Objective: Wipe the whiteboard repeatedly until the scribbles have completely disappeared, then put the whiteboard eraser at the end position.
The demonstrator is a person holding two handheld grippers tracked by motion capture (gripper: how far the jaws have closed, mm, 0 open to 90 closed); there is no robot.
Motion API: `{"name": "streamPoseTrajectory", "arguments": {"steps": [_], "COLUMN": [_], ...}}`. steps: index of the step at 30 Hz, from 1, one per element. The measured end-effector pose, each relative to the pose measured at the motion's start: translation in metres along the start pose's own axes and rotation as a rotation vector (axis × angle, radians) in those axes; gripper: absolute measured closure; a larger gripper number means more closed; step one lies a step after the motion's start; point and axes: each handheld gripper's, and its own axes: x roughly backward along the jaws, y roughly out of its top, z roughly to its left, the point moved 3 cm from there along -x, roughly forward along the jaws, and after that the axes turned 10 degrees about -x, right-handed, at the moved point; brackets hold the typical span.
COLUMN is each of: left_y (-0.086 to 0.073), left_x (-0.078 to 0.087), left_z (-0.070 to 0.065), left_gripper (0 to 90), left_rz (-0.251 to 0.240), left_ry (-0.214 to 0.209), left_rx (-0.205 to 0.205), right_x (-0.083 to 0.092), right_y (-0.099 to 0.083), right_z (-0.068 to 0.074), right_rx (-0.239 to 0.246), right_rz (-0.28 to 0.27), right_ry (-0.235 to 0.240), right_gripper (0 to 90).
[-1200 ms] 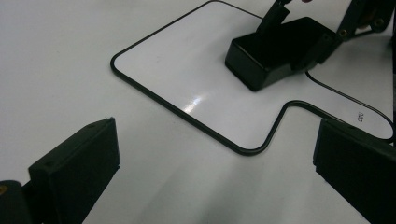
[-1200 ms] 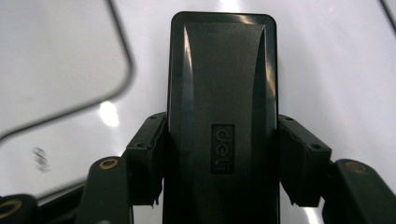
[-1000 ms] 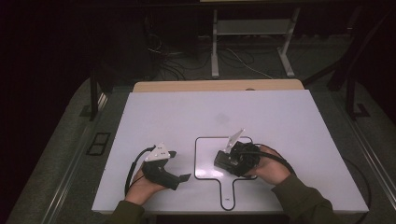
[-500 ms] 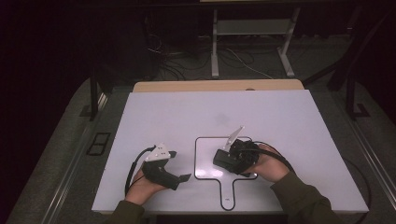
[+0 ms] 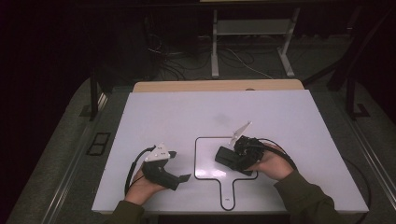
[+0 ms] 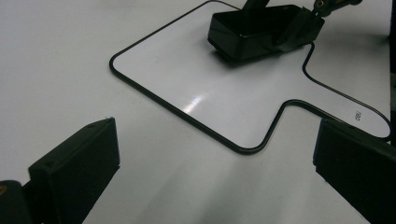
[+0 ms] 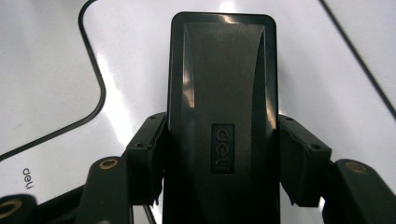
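At the bottom of the high view, two sleeved forearms come in, cut off by the frame's lower edge. The left gripper [image 5: 183, 177], lower left of centre, is matte black with a pale three-cornered plate on top; its blocky jaws stand well apart with nothing between them, over the bare white table [image 5: 187, 112]. Lower right of centre, the right gripper [image 5: 223, 157] is clamped on a black eraser [image 7: 223, 116], a smooth, glossy plastic block with rounded corners and a small raised logo on top. Its near end is hidden between the jaws. It rests inside a thin black paddle-shaped outline [image 5: 201, 140] on the table. Beyond the table lie a tan wooden strip [image 5: 215, 86] and dark, hard-to-read floor cables.
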Motion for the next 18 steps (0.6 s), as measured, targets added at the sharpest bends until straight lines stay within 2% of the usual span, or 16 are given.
{"name": "streamPoseTrajectory", "arguments": {"steps": [5,12,18], "left_y": [-0.001,-0.004,-0.007], "left_x": [0.000,-0.002,-0.002], "left_z": [0.000,0.001,0.001], "left_gripper": [0.0,0.0,0.0], "left_rz": [0.003,0.010,0.001], "left_ry": [-0.004,-0.005,-0.015], "left_rx": [0.002,0.001,0.015], "right_x": [0.004,0.012,0.016], "right_y": [-0.001,-0.003,-0.002], "right_z": [-0.005,-0.015,-0.024], "right_rx": [-0.045,-0.074,-0.098], "right_rz": [-0.028,-0.052,-0.074], "right_ry": [0.006,0.003,0.004], "right_gripper": [38.5,38.5,38.5]}}
